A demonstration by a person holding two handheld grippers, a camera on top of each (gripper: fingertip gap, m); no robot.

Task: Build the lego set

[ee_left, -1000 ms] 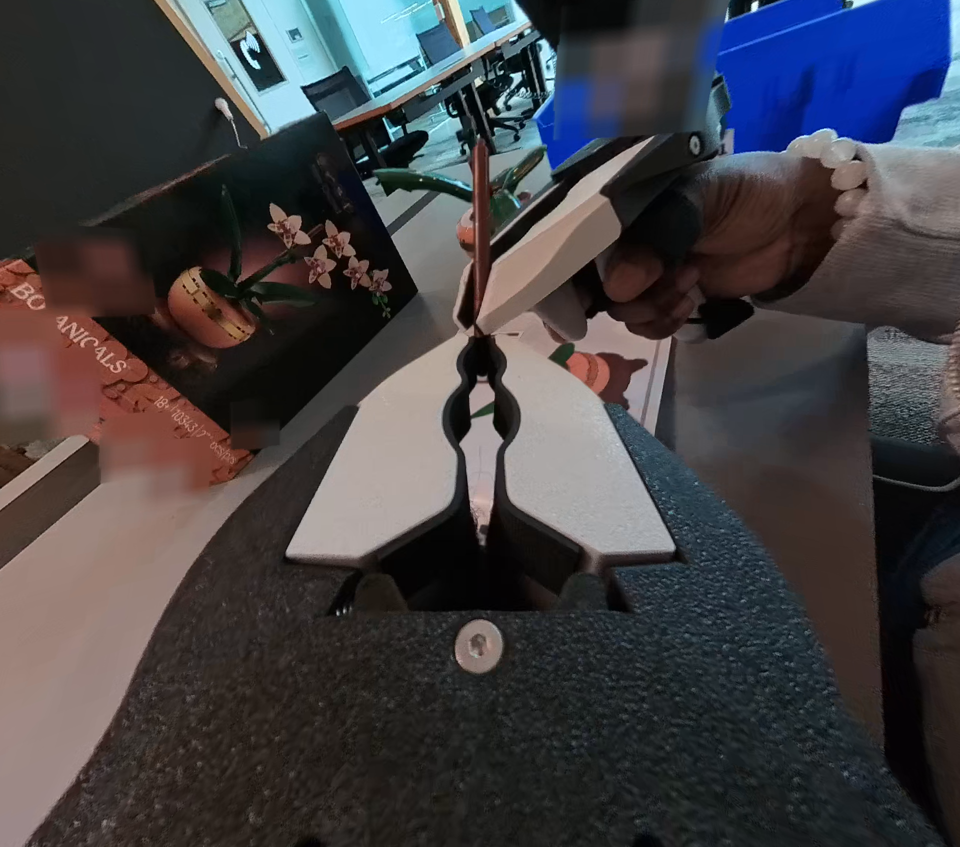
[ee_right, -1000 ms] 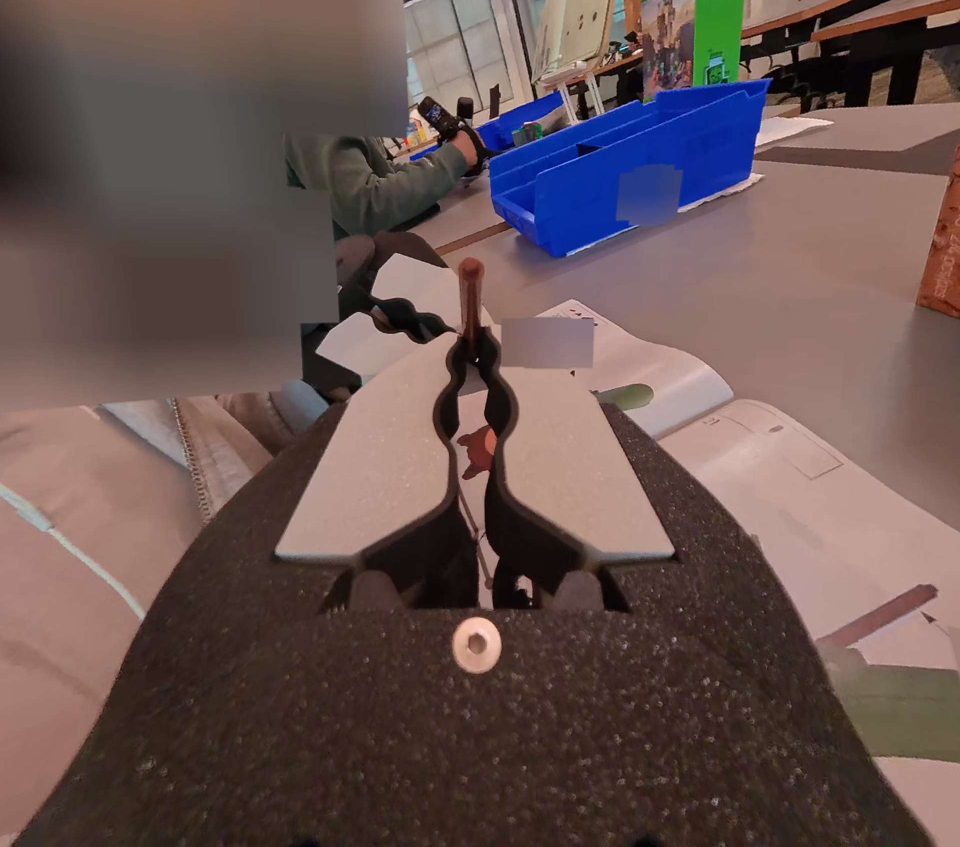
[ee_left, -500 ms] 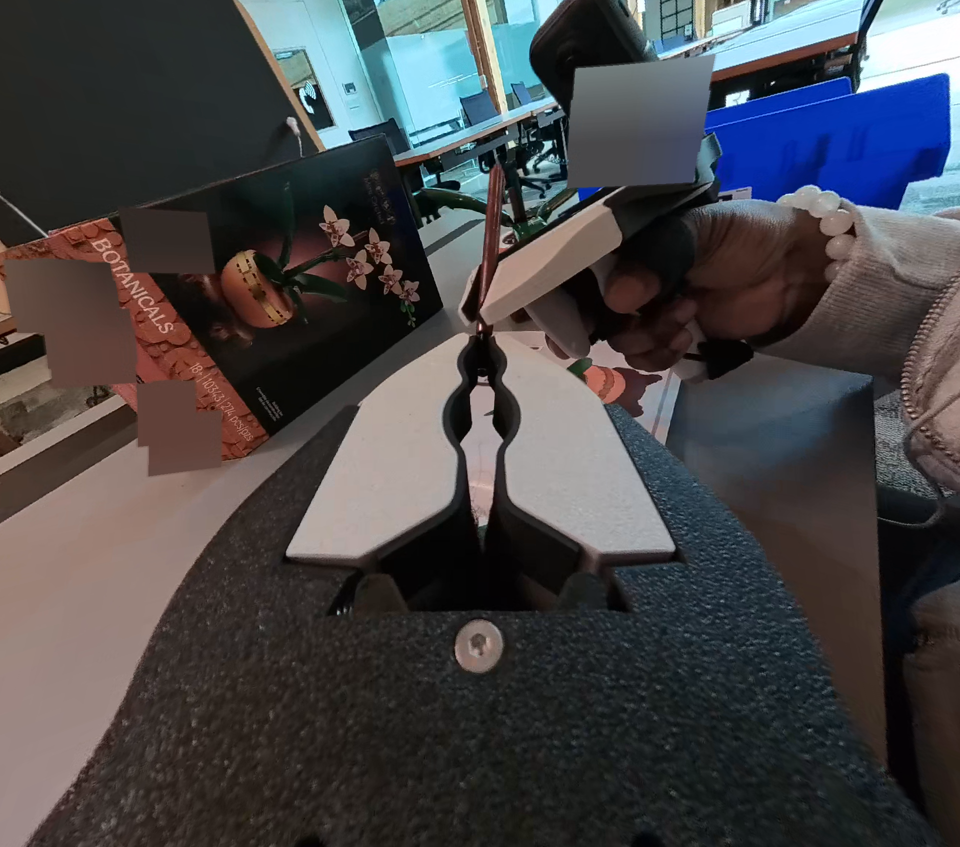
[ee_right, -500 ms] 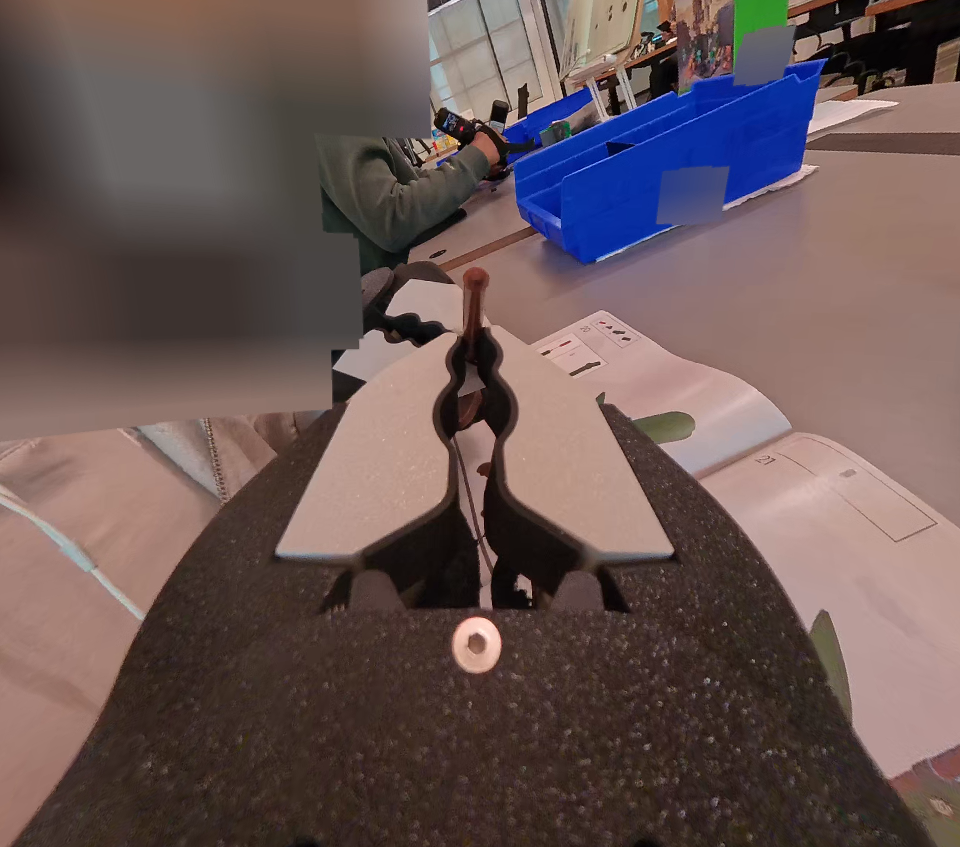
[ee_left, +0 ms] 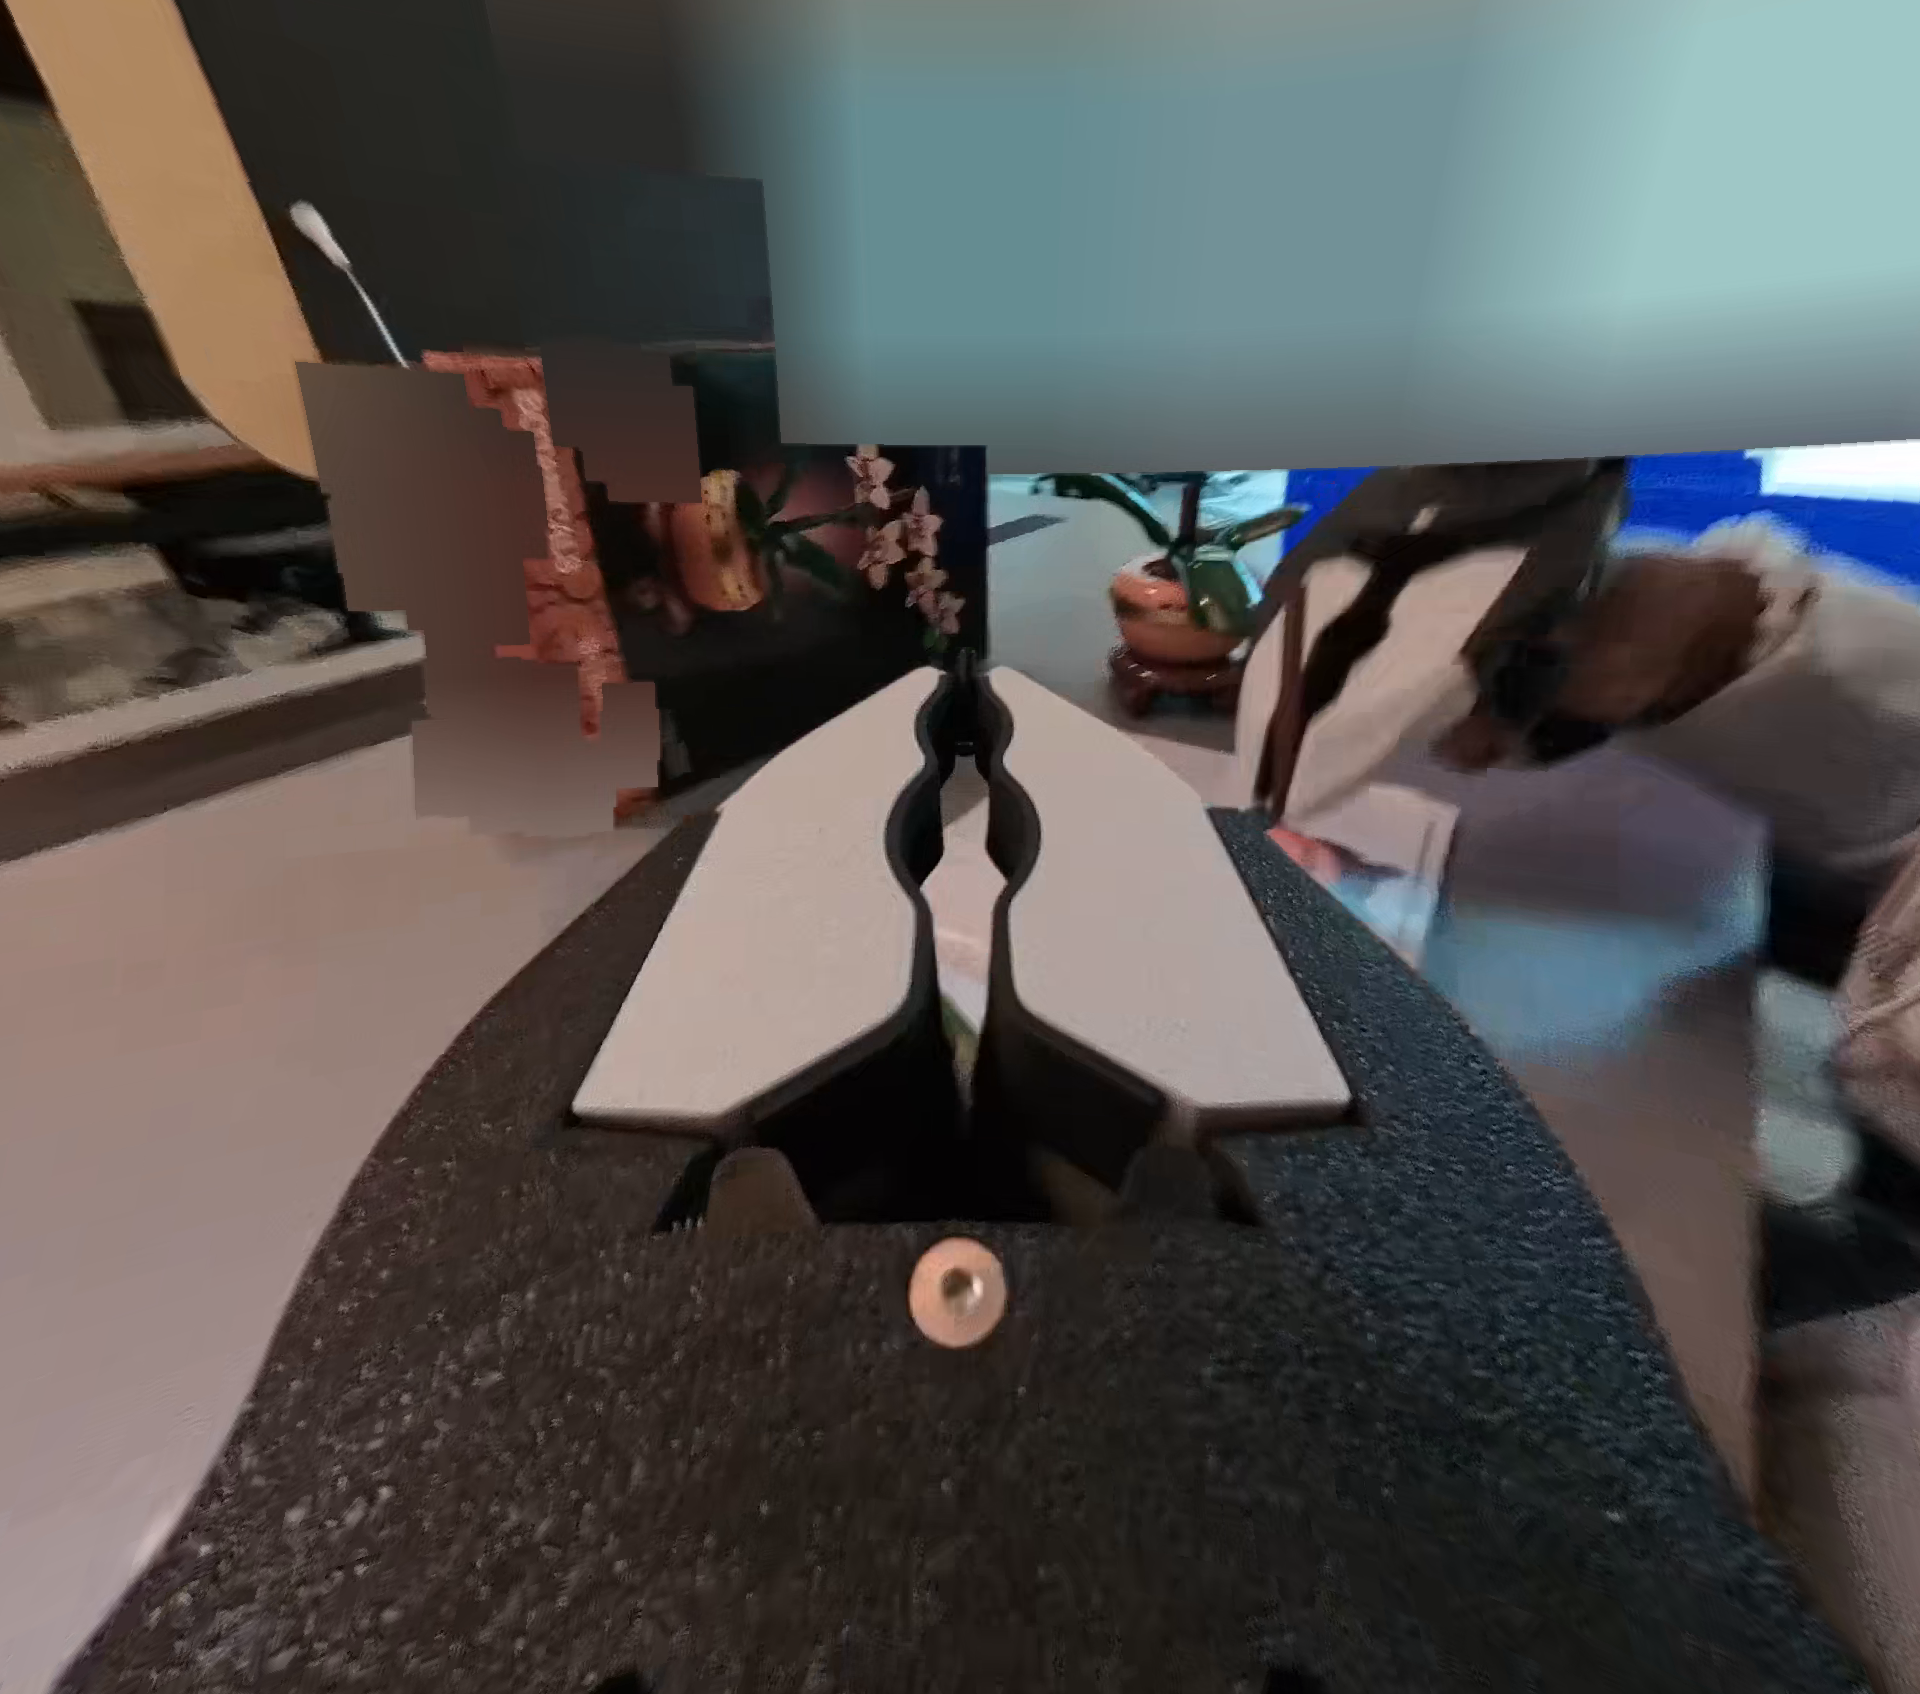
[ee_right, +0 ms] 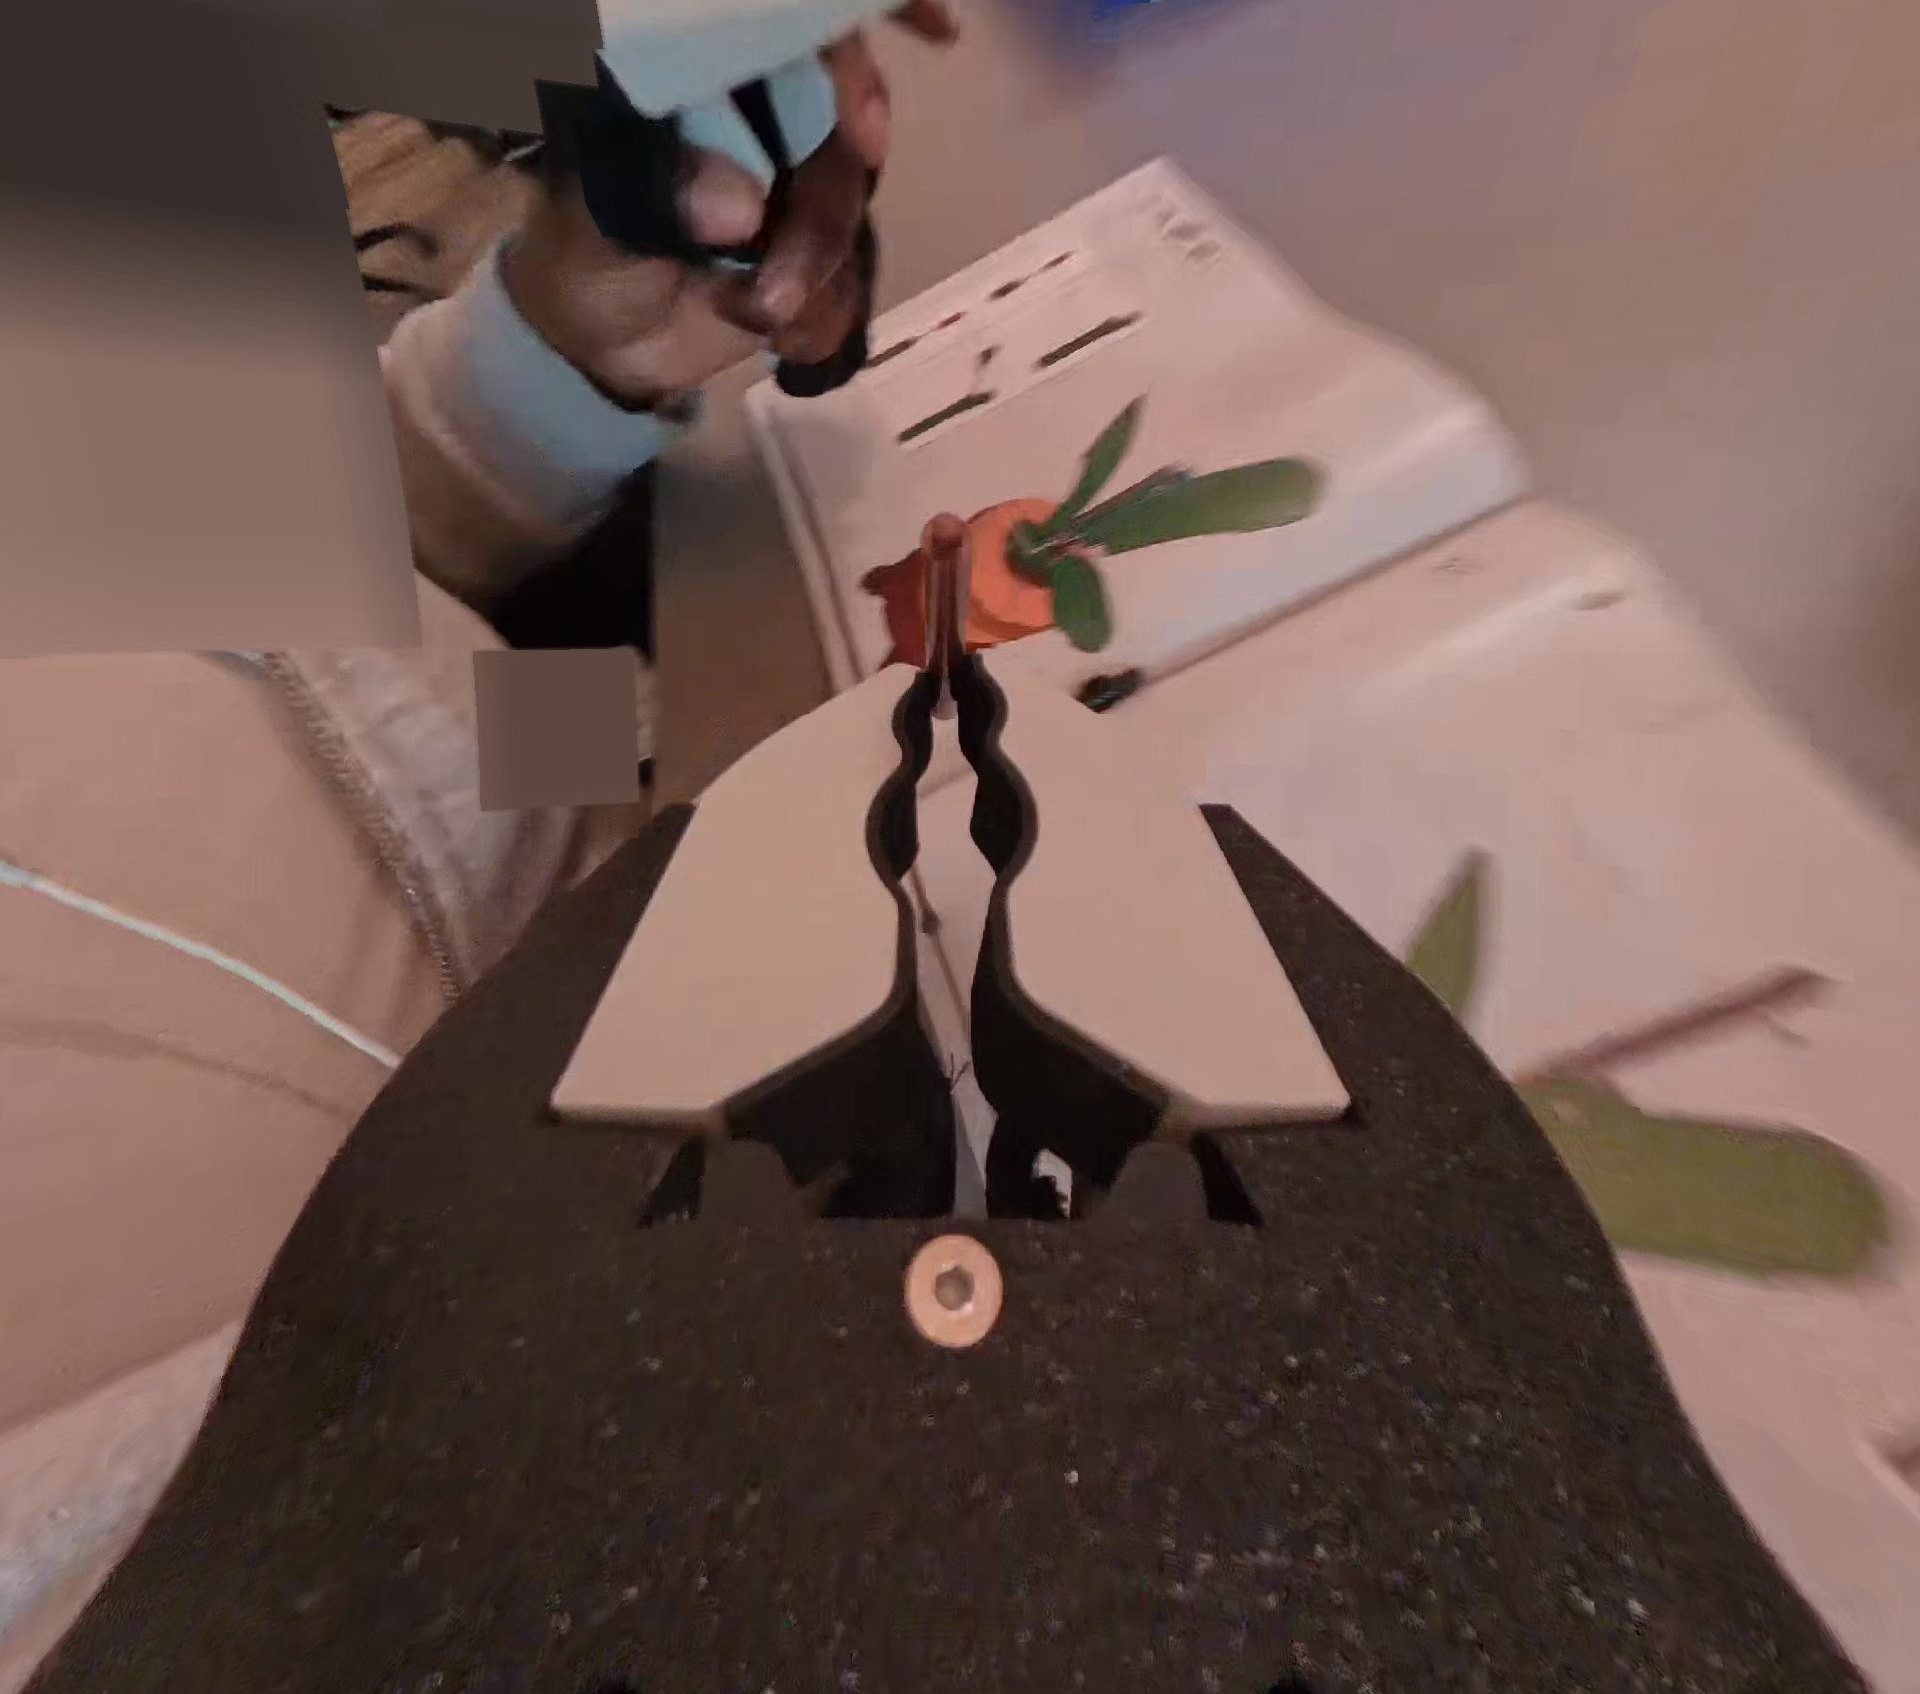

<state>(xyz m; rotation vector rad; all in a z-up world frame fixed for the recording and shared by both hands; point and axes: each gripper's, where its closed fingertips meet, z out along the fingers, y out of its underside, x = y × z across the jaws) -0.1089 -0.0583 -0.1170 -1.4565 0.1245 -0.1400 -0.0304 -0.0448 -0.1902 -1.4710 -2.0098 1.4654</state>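
- A thin brown rod [ee_right: 943,595], a set piece, stands at centre frame in the right wrist view, pinched by the nearly closed right gripper [ee_right: 943,680], probably ready for fitting.
- The left gripper [ee_left: 966,694] is closed; whether it holds anything is unclear.
- The potted build [ee_left: 1179,605] waits right of centre, beside the box [ee_left: 790,605].
- The instruction booklet [ee_right: 1195,418] below is blurred.
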